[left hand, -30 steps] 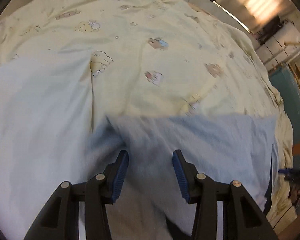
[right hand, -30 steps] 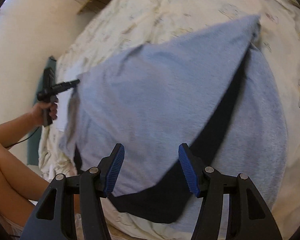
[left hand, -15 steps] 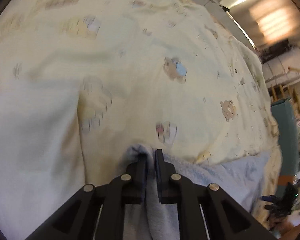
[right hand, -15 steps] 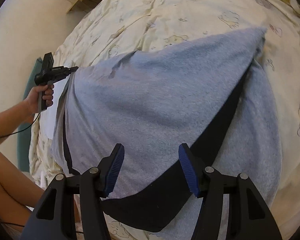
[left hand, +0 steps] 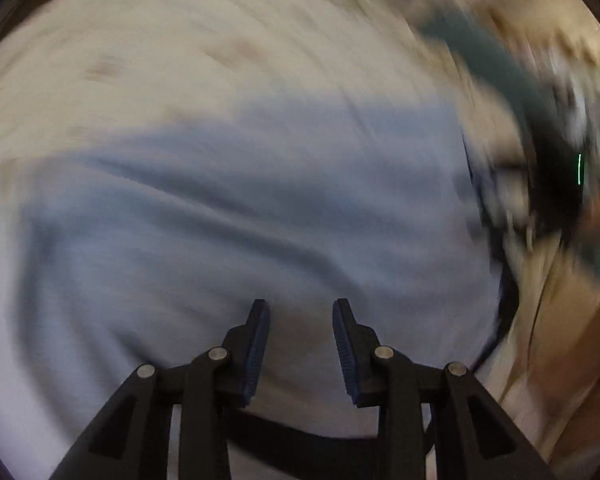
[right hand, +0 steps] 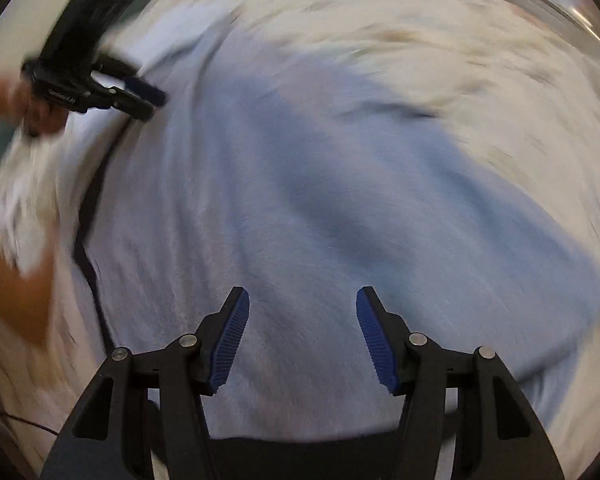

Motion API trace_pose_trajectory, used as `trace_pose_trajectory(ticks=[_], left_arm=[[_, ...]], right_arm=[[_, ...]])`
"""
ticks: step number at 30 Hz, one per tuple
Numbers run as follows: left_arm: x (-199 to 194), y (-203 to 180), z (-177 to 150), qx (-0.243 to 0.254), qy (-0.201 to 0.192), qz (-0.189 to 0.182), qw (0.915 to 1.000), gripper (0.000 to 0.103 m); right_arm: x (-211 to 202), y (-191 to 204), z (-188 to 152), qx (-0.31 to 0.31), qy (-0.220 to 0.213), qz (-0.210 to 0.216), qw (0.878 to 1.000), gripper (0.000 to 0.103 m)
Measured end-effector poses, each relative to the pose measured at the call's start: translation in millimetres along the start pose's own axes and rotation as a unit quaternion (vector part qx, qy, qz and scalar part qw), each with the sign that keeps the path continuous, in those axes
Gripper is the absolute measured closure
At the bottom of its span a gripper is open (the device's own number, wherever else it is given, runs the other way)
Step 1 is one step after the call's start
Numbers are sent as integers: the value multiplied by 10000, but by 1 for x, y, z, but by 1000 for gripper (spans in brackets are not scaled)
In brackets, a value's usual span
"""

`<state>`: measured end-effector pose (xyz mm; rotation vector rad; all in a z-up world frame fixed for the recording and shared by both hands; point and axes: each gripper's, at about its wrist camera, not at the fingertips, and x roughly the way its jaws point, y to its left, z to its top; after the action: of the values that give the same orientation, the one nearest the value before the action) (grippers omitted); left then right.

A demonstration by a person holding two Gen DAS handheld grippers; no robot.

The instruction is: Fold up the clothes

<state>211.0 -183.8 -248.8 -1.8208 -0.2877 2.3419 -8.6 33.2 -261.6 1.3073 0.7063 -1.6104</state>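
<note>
Blue soft cloth (right hand: 340, 208) lies spread flat on the cream bed cover (right hand: 420, 8). Left gripper (left hand: 301, 344) is opening above it, pinching nothing. Right gripper (right hand: 302, 340) has its 2 fingers spread wide, empty too.

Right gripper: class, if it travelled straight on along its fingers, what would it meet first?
Most likely the light blue garment spread on the bed. The right gripper points down at it with open, empty jaws, nothing in between. Blur leaves the gap unclear.

Bedspread (left hand: 180, 40) print blurred beyond reading
</note>
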Motion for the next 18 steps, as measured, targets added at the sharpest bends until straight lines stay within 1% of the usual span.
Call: trace_pose_trajectory(ticks=[1, 2, 3, 5, 7, 8, 10, 11, 13, 14, 15, 16, 17, 18], left_arm=[[13, -6, -8, 214, 246, 211, 9992, 70], [15, -9, -19, 354, 201, 307, 9987, 70], [12, -10, -30, 497, 206, 416, 9977, 70], [8, -13, -50, 807, 342, 677, 9938, 69], [5, -13, -67, 980, 475, 924, 9898, 69], [1, -12, -71, 886, 474, 938, 9905, 69], [-10, -10, -72, 605, 414, 849, 9937, 69], [-16, -15, -68, 634, 320, 760, 9946, 69], [-26, -30, -58, 930, -15, 688, 9933, 69], [-29, -40, -50, 1071, -150, 551, 9926, 68], [-28, -48, -43, 1162, -179, 370, 9924, 68], [-20, -57, -37, 1216, -86, 287, 9921, 68], [-10, -66, -32, 1264, 40, 242, 9917, 68], [1, -72, -35, 1341, 242, 258, 9903, 68]], right_arm=[[12, 4, 0, -334, 292, -113, 9990, 44], [23, 5, -7, -626, 615, -300, 9957, 42], [30, 2, -16, -780, 869, -411, 9923, 41], [26, -15, -36, -502, 1083, -315, 9924, 39], [19, -27, -55, -265, 1201, -325, 9919, 38], [13, -29, -62, -157, 1201, -371, 9919, 39], [-1, -26, -66, 67, 1020, -472, 9936, 39], [-9, -23, -65, 191, 818, -411, 9956, 39], [-24, -18, -60, 440, 394, -244, 9980, 39], [-29, -14, -54, 546, 165, -36, 9984, 39], [-29, -7, -47, 567, 50, 180, 9982, 39], [-25, 2, -42, 459, 55, 304, 9985, 39], [-17, 13, -40, 238, 172, 291, 9991, 39], [-8, 23, -39, 27, 336, 254, 9991, 39]])
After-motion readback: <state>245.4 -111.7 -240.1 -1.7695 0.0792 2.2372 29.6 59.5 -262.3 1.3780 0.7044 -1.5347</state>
